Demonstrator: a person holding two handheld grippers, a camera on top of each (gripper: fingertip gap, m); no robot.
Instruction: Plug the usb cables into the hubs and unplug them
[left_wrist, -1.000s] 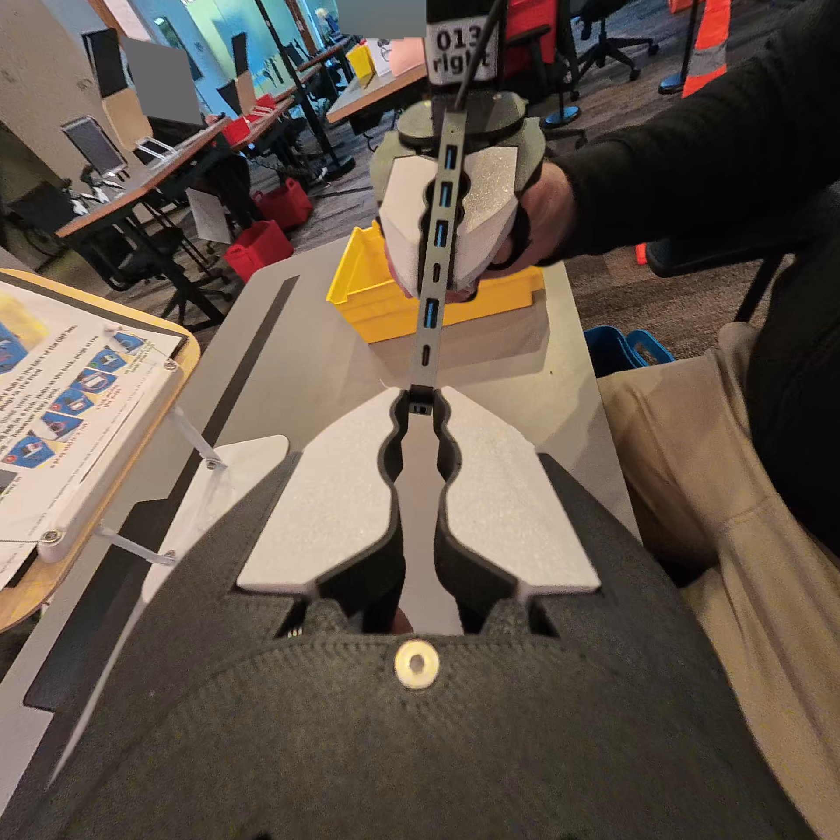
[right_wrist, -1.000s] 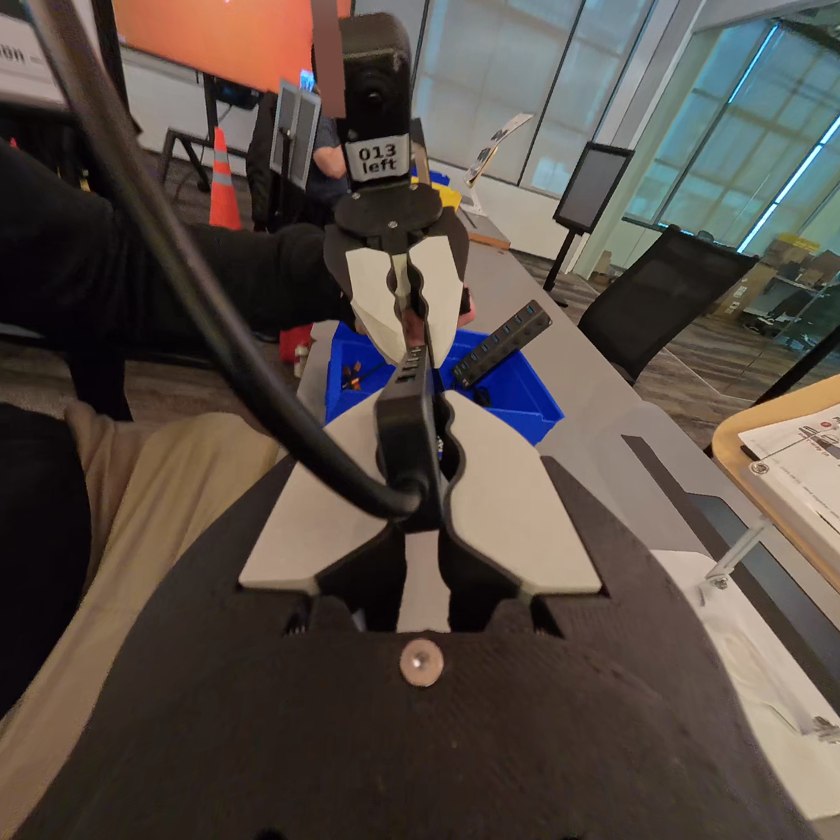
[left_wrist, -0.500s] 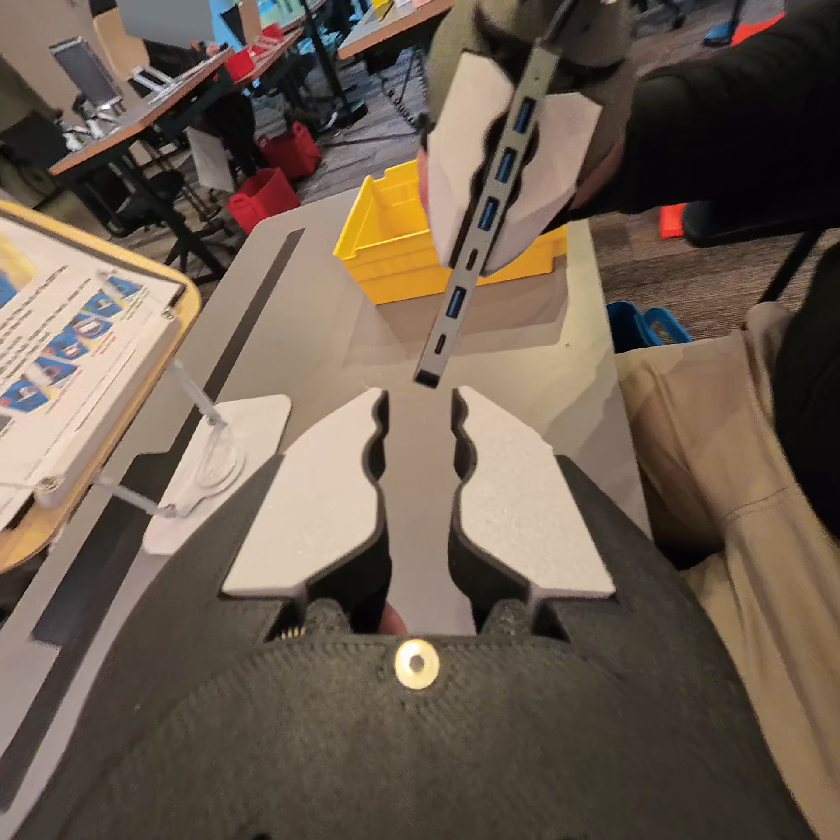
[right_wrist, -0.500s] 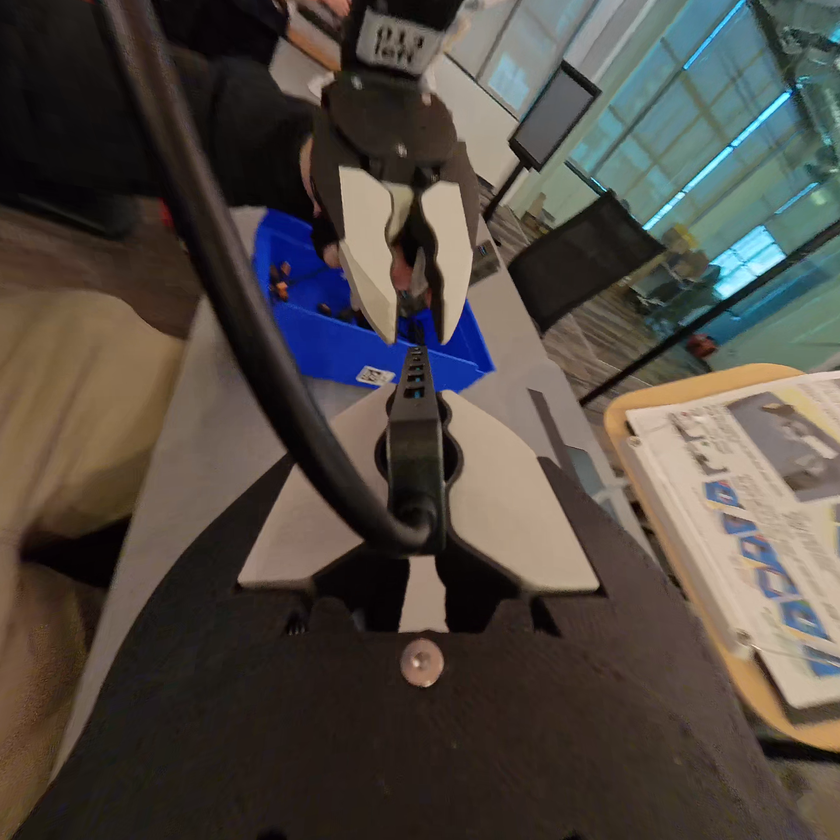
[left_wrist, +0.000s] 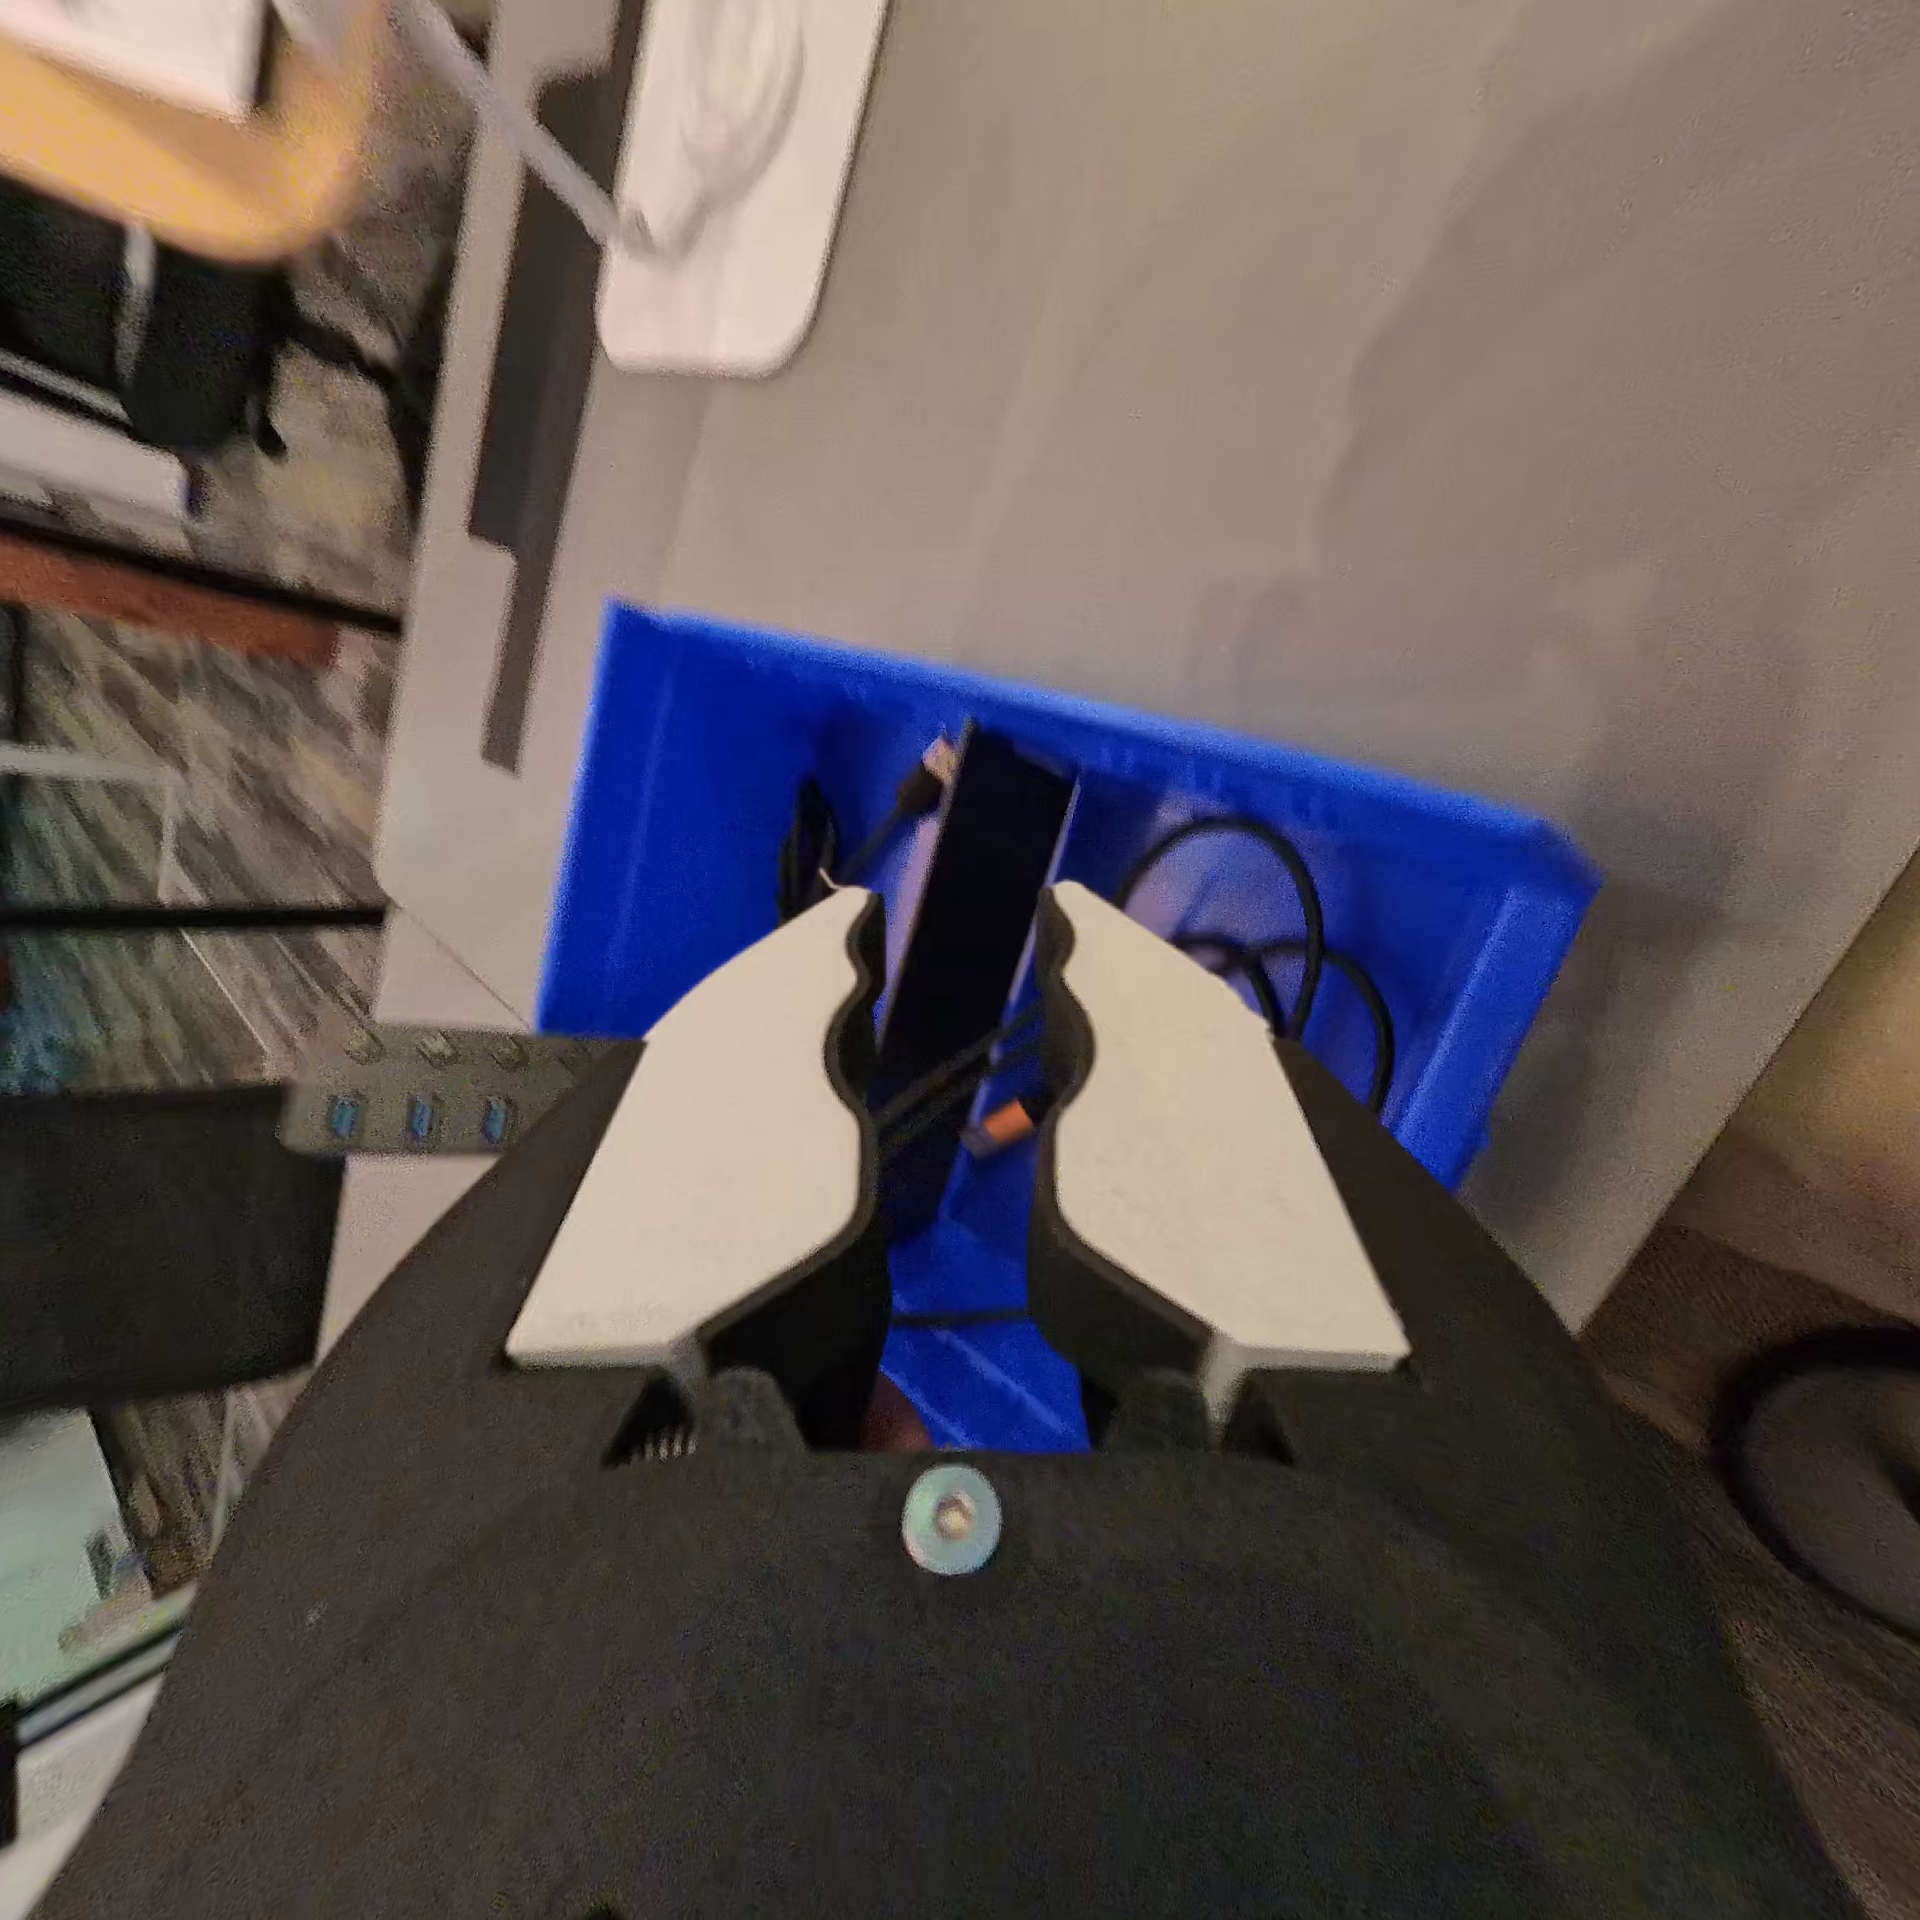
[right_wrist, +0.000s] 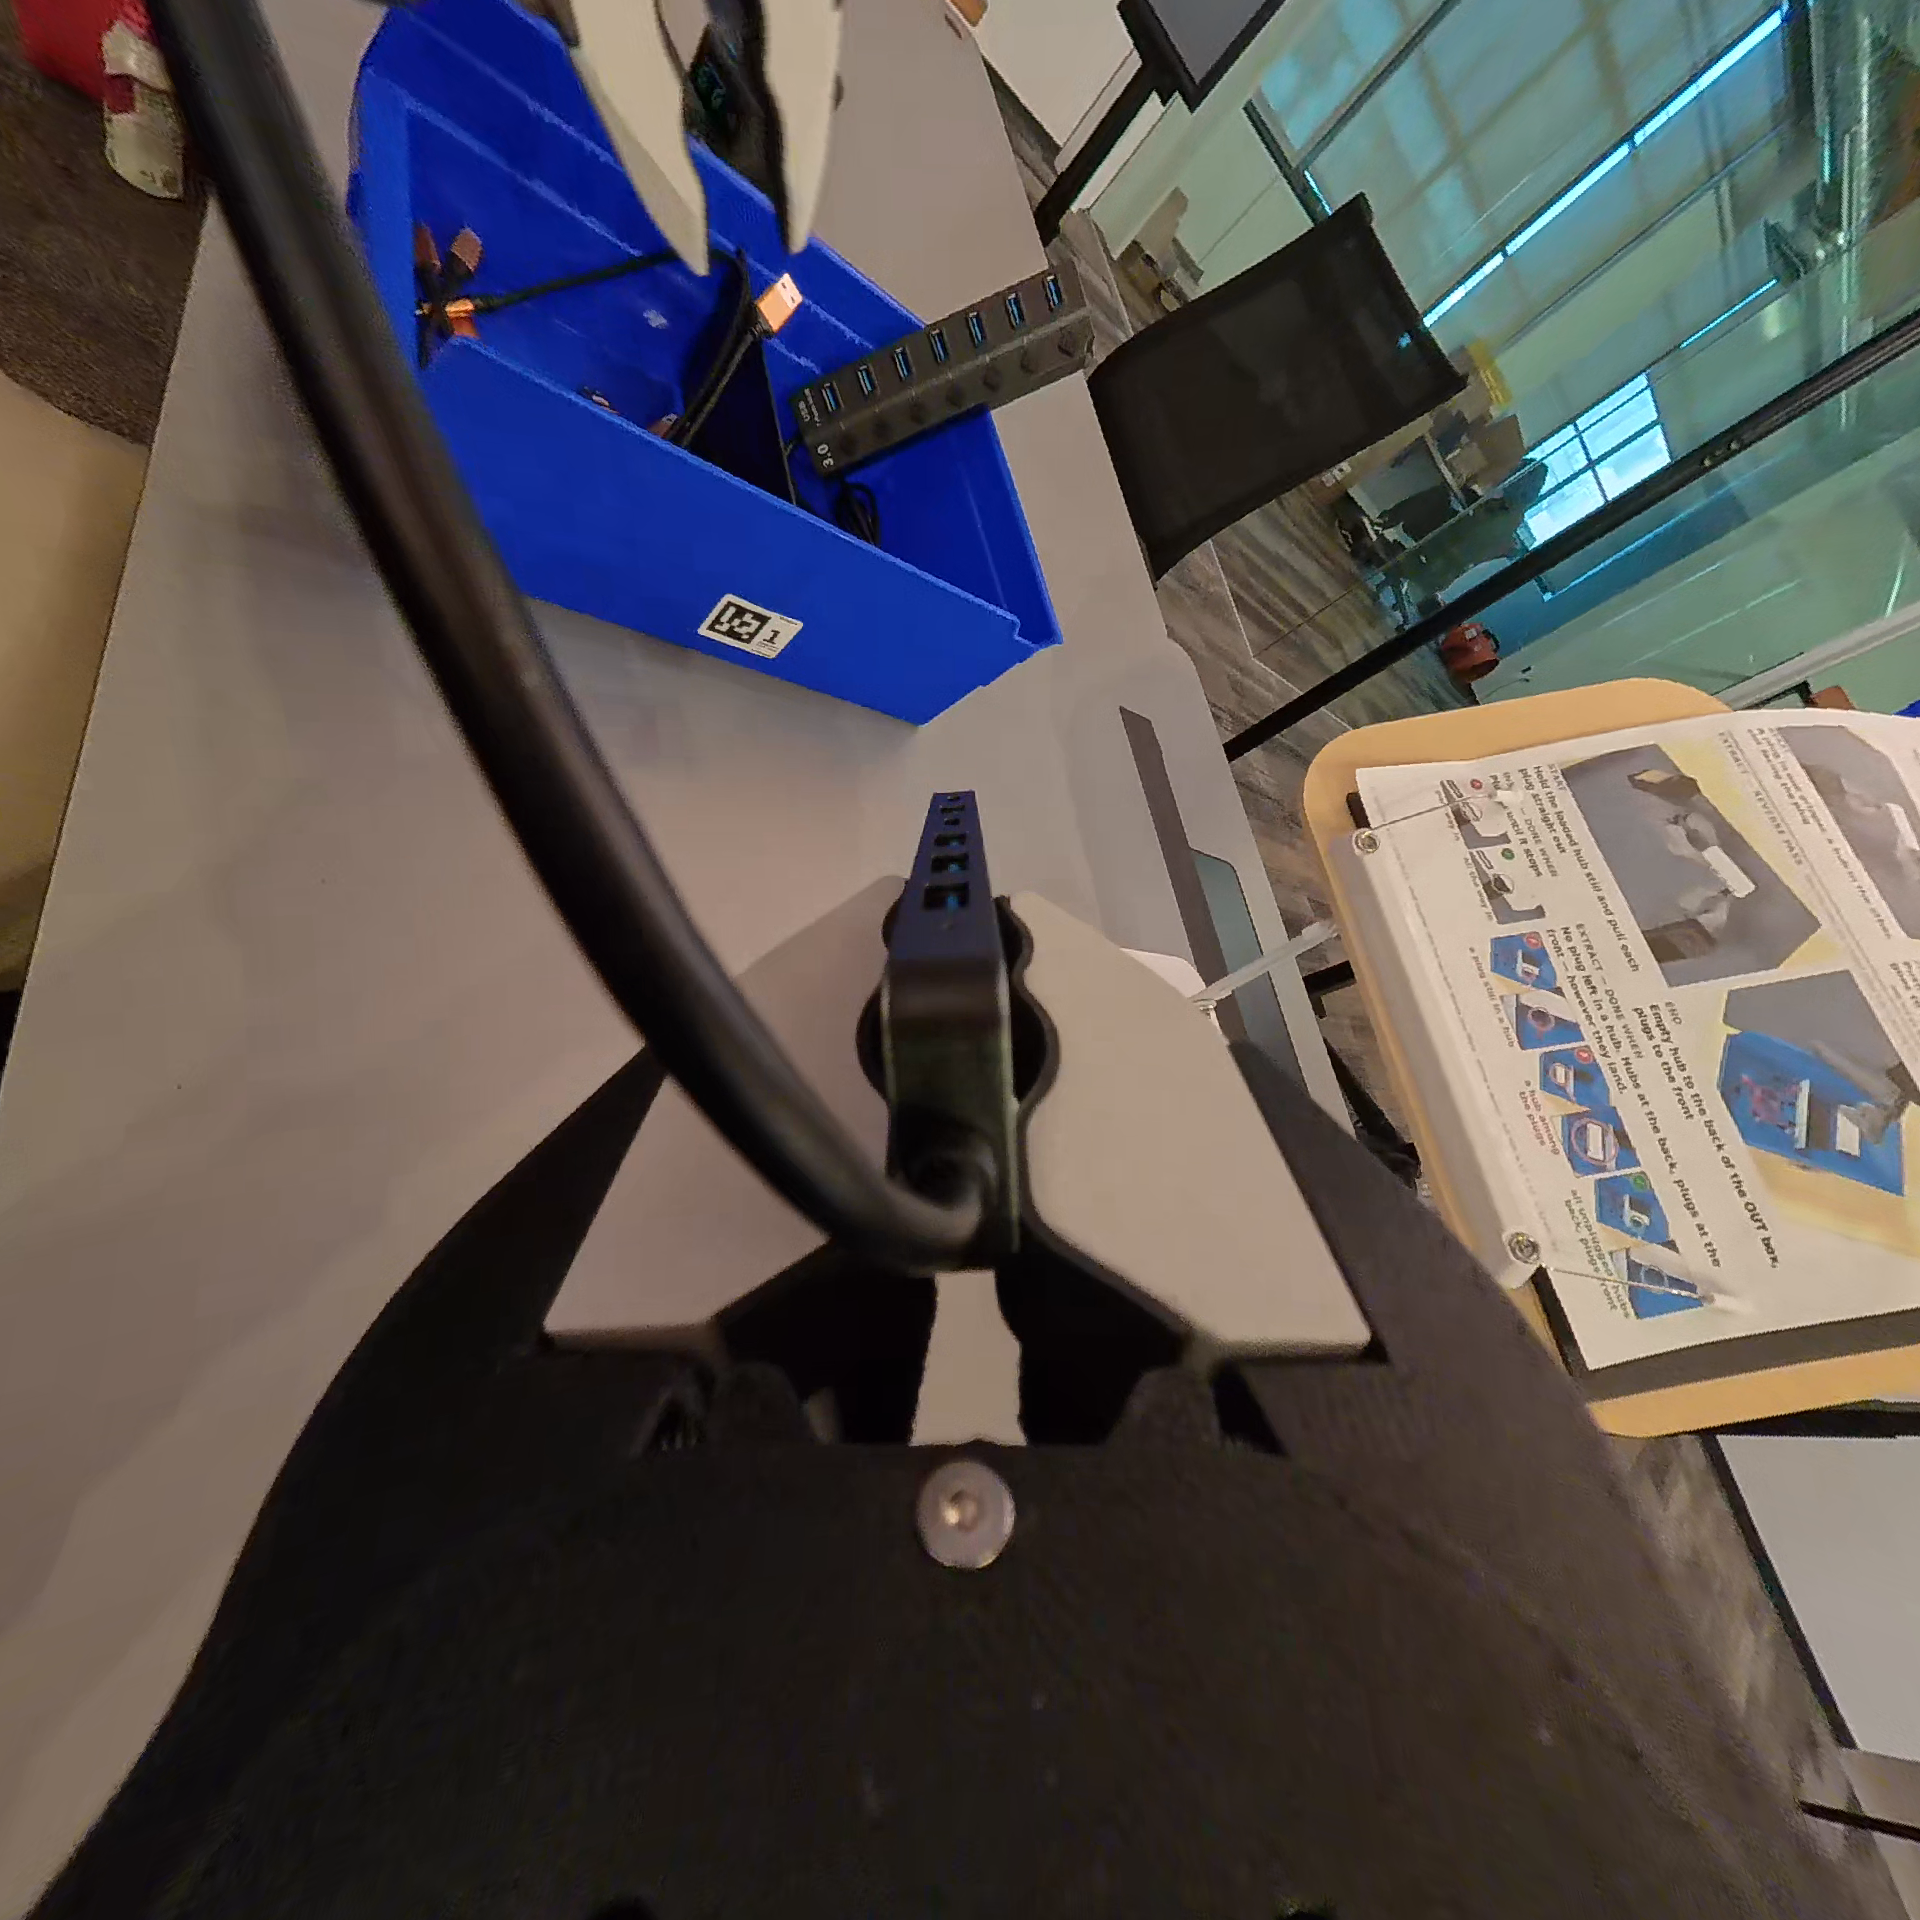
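Note:
My right gripper (right_wrist: 951, 914) is shut on a slim dark hub (right_wrist: 948, 852), held edge-up above the grey table, its ports facing away. The hub's thick black cable (right_wrist: 468, 582) arcs up to the left. My left gripper (left_wrist: 956, 914) is open and empty, hovering over the blue bin (left_wrist: 1247, 769). It also shows at the top of the right wrist view (right_wrist: 746, 244). In the bin (right_wrist: 644, 540) lie black USB cables with orange plugs (right_wrist: 774, 301), also seen between my left fingers (left_wrist: 1003, 1127). A long black hub (right_wrist: 935, 364) with blue ports leans on the bin's far rim.
A black flat piece (left_wrist: 987, 862) stands in the bin. An instruction sheet on a wooden board (right_wrist: 1621, 1039) is at the right of the grey table (right_wrist: 260, 831). A white stand base (left_wrist: 727, 177) lies beyond the bin. A black chair (right_wrist: 1268, 384) stands behind. Some 25 centimeters of space lies between my two pairs of fingers.
My left gripper, shut at the slim hub's end a second ago, opened and swung away to over the blue bin. My right gripper kept the hub and tipped down toward the table.

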